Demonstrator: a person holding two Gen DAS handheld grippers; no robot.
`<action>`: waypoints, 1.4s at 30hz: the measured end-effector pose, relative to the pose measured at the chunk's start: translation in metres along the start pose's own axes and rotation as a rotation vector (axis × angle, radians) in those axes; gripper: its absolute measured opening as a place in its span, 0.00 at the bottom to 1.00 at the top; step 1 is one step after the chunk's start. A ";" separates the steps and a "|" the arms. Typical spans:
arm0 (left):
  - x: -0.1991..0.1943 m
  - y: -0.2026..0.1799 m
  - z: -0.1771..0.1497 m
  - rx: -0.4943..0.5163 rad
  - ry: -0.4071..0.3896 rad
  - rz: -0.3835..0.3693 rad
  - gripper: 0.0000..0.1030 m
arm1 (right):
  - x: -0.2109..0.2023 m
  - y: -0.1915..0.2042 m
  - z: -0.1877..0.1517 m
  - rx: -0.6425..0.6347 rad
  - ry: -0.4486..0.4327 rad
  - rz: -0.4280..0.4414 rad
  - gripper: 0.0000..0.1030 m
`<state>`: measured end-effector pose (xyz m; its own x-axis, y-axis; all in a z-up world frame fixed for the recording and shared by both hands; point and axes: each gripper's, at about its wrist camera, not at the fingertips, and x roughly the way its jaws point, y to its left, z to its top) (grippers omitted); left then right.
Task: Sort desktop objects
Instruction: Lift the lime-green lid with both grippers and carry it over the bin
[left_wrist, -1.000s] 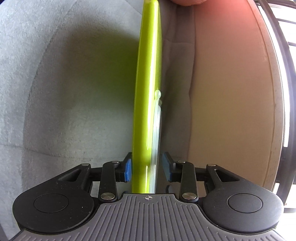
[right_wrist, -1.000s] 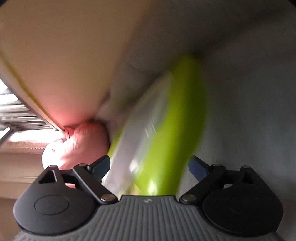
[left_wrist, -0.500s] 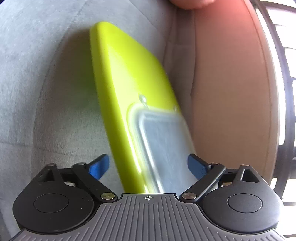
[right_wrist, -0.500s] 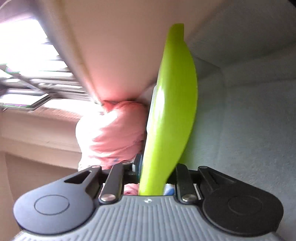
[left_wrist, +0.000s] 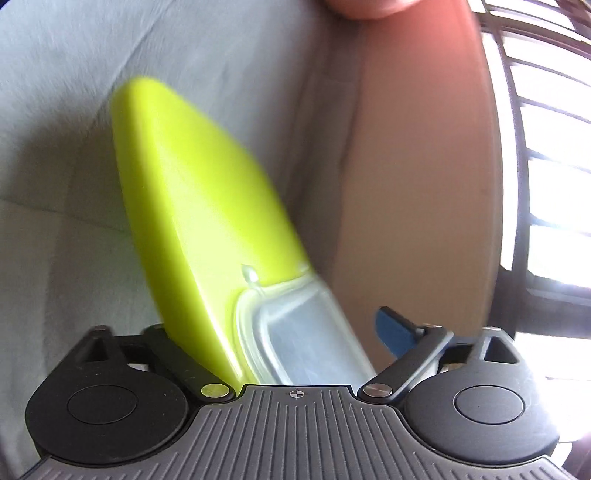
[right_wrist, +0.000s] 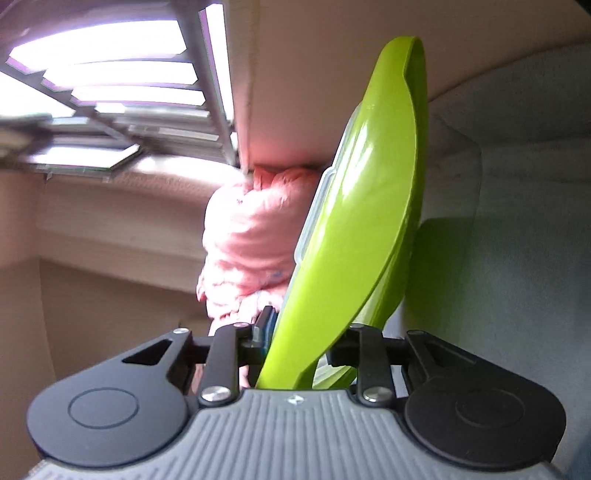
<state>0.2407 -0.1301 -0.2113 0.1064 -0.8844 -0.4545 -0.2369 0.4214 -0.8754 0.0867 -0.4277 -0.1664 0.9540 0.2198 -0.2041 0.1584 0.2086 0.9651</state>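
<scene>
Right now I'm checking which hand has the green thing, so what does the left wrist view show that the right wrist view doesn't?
Only the left wrist view shows the left tongs spread open, one blue pad clear of the green case, and the case's clear plastic panel face-on.

Only the right wrist view shows the right tongs shut on the case's near end, with a pink sleeve behind it.

Both show the same green case, the grey fabric surface, beige wall and window bars.
</scene>
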 end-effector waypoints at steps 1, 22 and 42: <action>-0.012 -0.002 -0.008 0.013 -0.002 -0.013 0.48 | -0.006 0.008 -0.006 -0.017 0.015 0.008 0.30; -0.366 0.024 -0.132 0.234 -0.490 -0.171 0.36 | 0.004 0.168 -0.156 -0.377 0.662 0.442 0.37; -0.280 0.119 -0.137 0.084 -0.275 0.006 0.90 | -0.023 0.031 -0.160 -0.309 0.757 0.064 0.28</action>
<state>0.0503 0.1400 -0.1660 0.3663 -0.7987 -0.4774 -0.1587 0.4520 -0.8778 0.0286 -0.2736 -0.1583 0.5108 0.8009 -0.3126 -0.0731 0.4028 0.9124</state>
